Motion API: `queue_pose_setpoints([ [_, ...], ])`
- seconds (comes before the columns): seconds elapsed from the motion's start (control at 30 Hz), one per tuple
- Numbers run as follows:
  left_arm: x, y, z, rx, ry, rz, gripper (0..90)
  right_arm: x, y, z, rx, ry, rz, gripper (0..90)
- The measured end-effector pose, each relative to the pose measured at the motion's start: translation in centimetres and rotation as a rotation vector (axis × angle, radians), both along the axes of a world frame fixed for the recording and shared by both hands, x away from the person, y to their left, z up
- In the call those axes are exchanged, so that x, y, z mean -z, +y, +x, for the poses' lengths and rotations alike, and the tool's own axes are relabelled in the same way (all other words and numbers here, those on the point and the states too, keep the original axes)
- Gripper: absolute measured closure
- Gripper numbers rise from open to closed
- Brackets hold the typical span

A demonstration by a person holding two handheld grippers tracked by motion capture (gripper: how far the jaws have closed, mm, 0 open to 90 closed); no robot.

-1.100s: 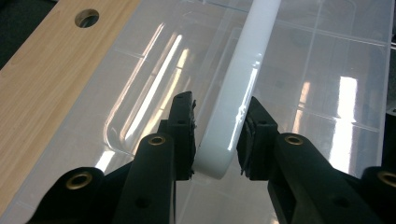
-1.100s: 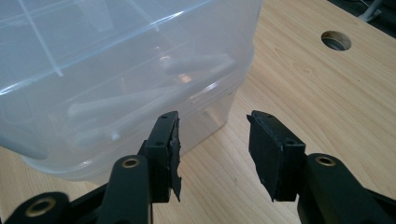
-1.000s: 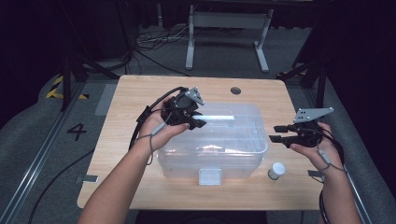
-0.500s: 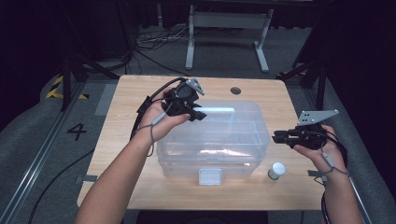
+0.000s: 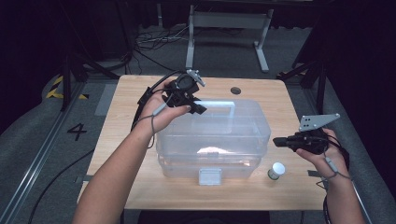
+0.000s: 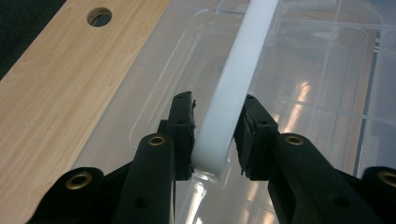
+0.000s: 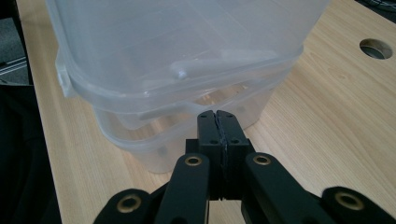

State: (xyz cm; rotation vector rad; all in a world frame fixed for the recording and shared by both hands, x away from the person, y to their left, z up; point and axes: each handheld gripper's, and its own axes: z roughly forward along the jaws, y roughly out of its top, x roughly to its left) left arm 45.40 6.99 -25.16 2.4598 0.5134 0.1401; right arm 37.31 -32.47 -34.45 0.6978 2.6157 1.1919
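Note:
A clear plastic storage box (image 5: 215,135) with a lid stands in the middle of the wooden table. A white handle (image 5: 219,103) lies along the lid's top. My left gripper (image 5: 198,108) is at the handle's left end. In the left gripper view its jaws press on both sides of the white handle (image 6: 233,93), so the left gripper (image 6: 215,105) is shut on it. My right gripper (image 5: 276,141) hovers just off the box's right end. In the right gripper view that gripper (image 7: 216,116) is shut with nothing in it, pointing at the box (image 7: 177,56).
A small bottle with a white cap (image 5: 276,171) stands on the table by the box's front right corner, below my right hand. The box has a white latch (image 5: 210,176) at its front. A cable hole (image 5: 235,90) sits in the table behind the box.
My left hand has moved a little toward the back of the table, along the lid's handle. My right gripper has drifted slightly right and down.

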Motion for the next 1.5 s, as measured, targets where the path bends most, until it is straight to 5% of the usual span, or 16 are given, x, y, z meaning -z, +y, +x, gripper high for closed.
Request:
queue_pose_setpoints([
  [0.83, -1.0, 0.0, 2.8, -0.047, 0.042, -0.015, 68.4, 0.3, 1.1, -0.9, -0.075, -0.006, 0.041, 90.0],
  [1.5, -1.1, -0.1, 3.0, -0.044, 0.047, -0.001, 68.3, 0.2, 2.2, -0.9, -0.118, -0.032, 0.103, 90.0],
])
